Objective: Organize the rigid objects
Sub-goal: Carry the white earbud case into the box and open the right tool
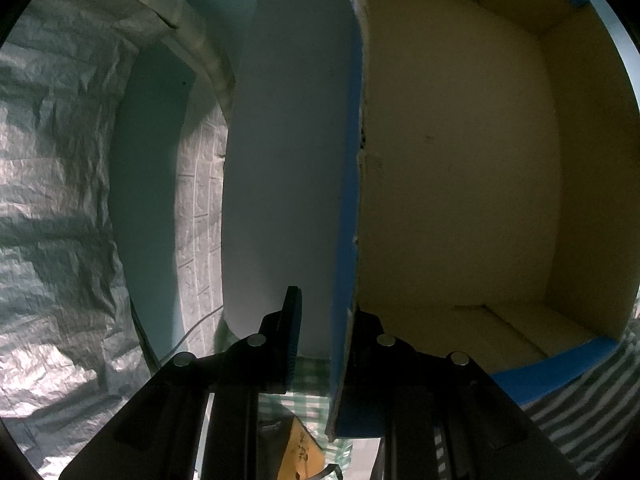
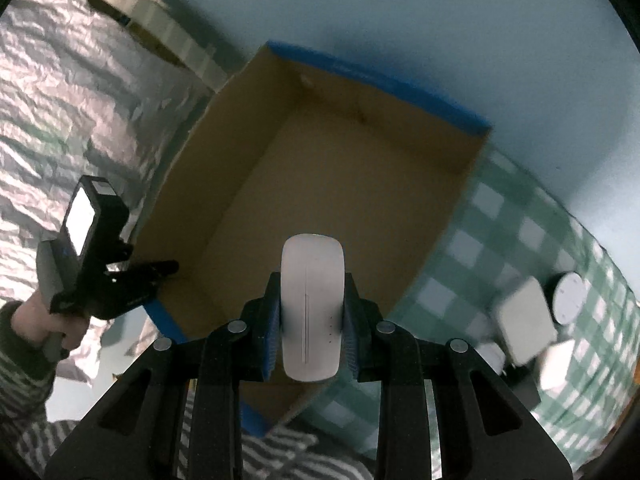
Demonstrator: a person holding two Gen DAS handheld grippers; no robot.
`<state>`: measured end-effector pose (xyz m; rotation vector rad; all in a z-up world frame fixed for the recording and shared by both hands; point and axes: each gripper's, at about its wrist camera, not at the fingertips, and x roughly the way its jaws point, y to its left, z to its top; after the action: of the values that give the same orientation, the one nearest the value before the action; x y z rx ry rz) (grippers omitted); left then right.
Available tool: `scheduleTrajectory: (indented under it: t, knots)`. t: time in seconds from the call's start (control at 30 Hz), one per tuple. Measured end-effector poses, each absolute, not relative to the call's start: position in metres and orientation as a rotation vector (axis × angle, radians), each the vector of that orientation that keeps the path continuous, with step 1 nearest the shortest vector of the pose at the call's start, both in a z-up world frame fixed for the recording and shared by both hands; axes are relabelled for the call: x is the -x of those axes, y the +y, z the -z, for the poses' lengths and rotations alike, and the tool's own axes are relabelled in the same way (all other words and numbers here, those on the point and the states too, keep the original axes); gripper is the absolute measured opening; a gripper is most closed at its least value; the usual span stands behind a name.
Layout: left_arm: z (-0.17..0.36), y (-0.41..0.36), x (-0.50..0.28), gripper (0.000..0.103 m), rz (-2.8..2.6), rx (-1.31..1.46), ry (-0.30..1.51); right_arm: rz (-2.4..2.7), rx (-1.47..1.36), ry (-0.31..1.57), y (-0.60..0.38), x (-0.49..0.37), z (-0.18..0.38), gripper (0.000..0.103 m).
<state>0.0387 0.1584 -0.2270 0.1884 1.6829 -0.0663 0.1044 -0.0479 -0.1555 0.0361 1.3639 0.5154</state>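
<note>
While the left gripper (image 2: pixel 168 268) pinches the box wall (image 1: pixel 344 240), the right gripper's (image 2: pixel 312 320) fingers (angled steeply down) clamp a white mouse (image 2: pixel 312 308).

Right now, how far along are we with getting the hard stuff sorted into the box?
Nothing looks done yet: the cardboard box shows a bare floor. In hand: the right gripper is shut on a white mouse above the box, while the left gripper clamps the box's side wall. Left: a round white device and a few blurred white items on the checked cloth.
</note>
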Motion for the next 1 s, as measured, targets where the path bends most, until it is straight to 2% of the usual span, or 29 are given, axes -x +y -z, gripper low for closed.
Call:
scheduleTrajectory:
  t: [0.43, 1.0]
  knots:
    - [0.229, 0.16, -0.035, 0.02, 0.078, -0.18, 1.696, -0.444, 0.027, 1.458, -0.045, -0.112, 0.199, 0.027]
    - [0.234, 0.137, -0.018, 0.021, 0.132, -0.177, 1.713, -0.35, 0.039, 1.479, -0.066, -0.087, 0.202, 0.025]
